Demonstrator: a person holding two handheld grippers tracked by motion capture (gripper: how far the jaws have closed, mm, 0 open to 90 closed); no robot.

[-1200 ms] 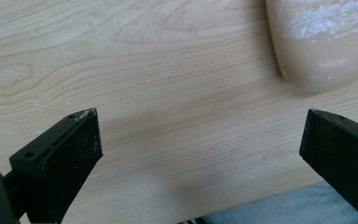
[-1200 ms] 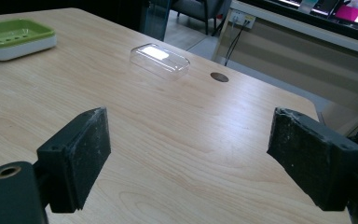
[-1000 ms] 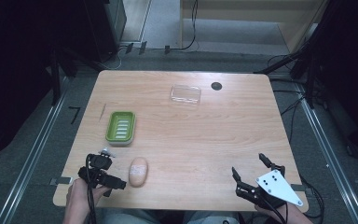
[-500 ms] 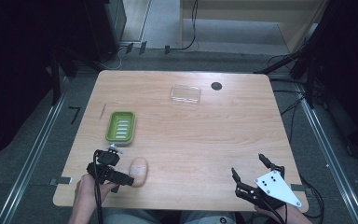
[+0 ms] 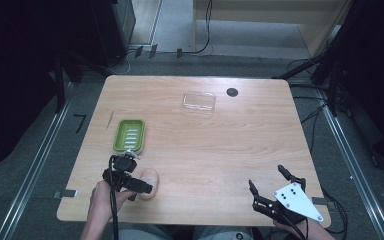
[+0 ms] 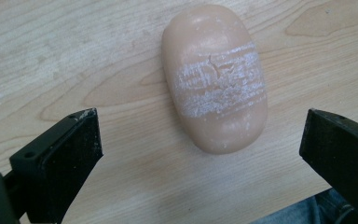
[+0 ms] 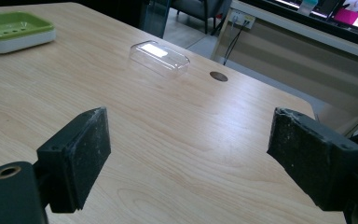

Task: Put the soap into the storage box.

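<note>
Peach-coloured soap bar (image 5: pixel 148 183) lies near the left front edge of the tabletop (image 5: pixel 230 150), touching or just beside the left gripper (image 5: pixel 139 189); the right gripper (image 5: pixel 269 185) is well apart at the right. Green soap dish (image 5: pixel 129 135) just beyond it, empty; clear lid (image 5: pixel 199 101) at the far side.

Left gripper view: jaws wide, soap between and beyond them, long axis running away from the jaws.

Right gripper view: jaws wide, holding nothing.
</note>
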